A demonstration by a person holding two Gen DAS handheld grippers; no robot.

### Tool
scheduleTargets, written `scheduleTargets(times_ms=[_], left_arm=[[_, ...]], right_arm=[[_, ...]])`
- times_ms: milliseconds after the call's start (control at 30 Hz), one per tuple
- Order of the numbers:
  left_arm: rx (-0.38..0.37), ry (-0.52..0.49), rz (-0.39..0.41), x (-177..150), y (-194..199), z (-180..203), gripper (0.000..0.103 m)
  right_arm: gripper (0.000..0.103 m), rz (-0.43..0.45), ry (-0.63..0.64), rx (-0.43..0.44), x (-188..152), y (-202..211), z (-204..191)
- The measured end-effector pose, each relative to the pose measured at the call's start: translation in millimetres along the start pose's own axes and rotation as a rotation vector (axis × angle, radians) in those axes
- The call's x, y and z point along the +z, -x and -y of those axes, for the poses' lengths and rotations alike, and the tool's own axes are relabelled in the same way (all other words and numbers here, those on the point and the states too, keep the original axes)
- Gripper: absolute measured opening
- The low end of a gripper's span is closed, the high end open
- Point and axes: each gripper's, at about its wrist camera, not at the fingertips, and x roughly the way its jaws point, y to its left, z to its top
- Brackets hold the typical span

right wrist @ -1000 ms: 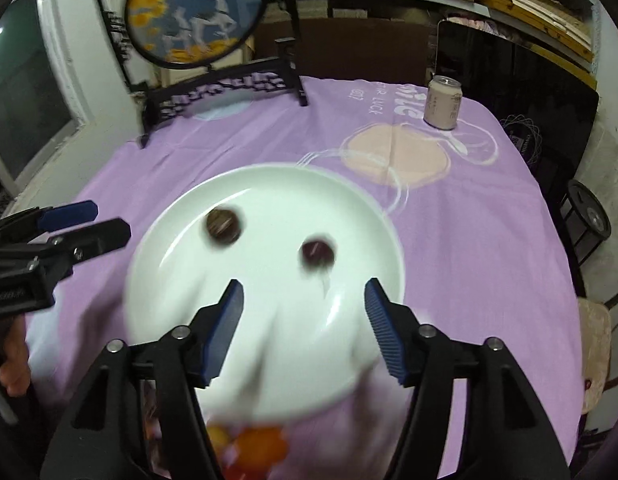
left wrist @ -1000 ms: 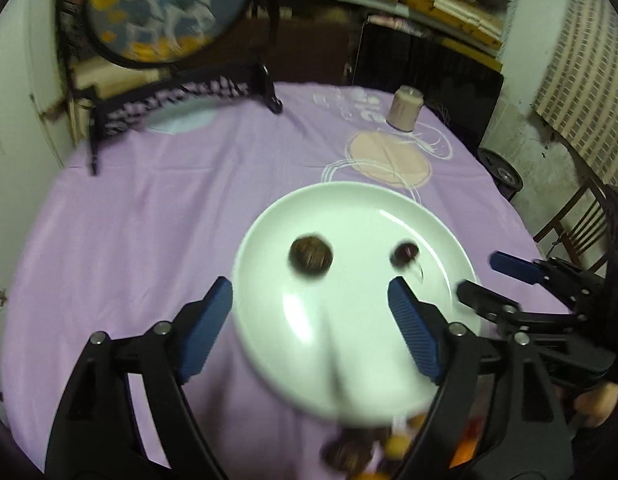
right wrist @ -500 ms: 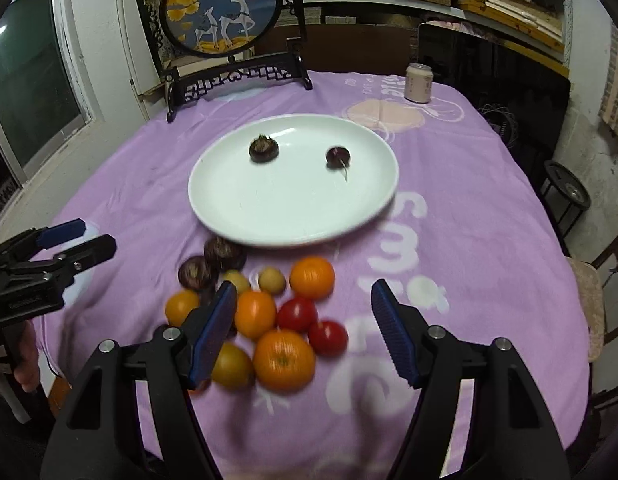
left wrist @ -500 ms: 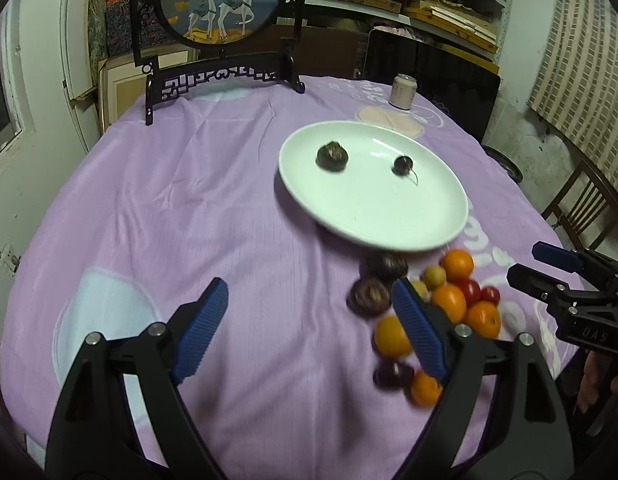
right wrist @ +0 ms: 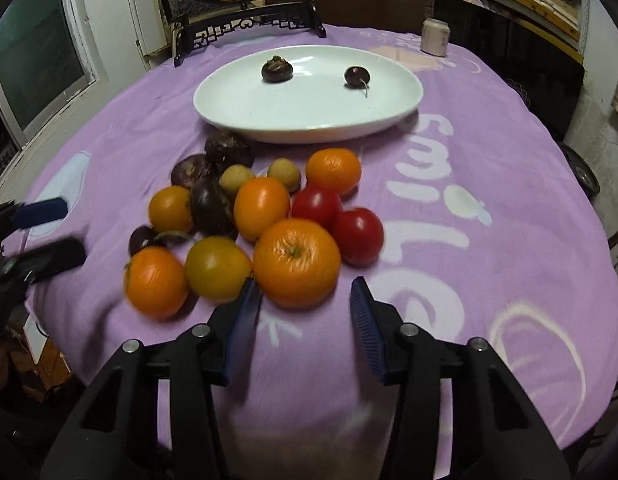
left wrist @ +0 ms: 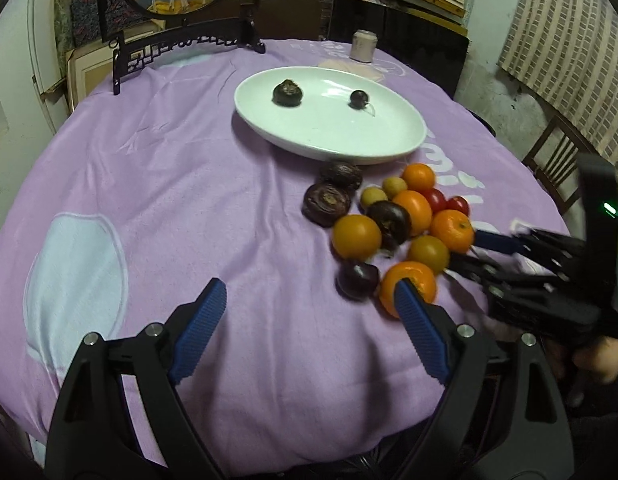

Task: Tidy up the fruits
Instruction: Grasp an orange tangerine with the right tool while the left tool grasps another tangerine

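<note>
The right gripper (right wrist: pixel 305 300) is seen nearest, its fingers apart and just narrowed, nothing clamped; a large orange (right wrist: pixel 296 263) lies just beyond them. The left gripper (left wrist: pixel 309 300) is held with fingers wide apart and empty. A cluster of fruits (right wrist: pixel 253 216), orange, red, yellow-green and dark purple, is heaped on the purple-covered surface (left wrist: pixel 189 200). Beyond it, a white plate (right wrist: pixel 309 120) carries two dark fruits. A second ago the plate filled both views; now the heap is seen up close.

Left gripper (left wrist: pixel 311 306) gapes wide and empty; right gripper (right wrist: pixel 305 306) has just been narrowing, empty.
</note>
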Motion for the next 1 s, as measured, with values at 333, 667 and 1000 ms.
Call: scheduleTargets(times_ms=[333,667,1000], left_arm=[[-0.044,-0.073,-0.052,-10,-3,38,0.090],[-0.096,-0.093,-0.145,-7,-46,73,0.077],[-0.047,-0.084,-0.096,-2,-62,75,0.041]], right_arm=[[0.045,0.009,-0.039,0.016,-3,-1,11],[0.046,0.049,-0.080,0.035,-32,20,38],[0.047,0.060,-0.067,0.048,-38,23,39]])
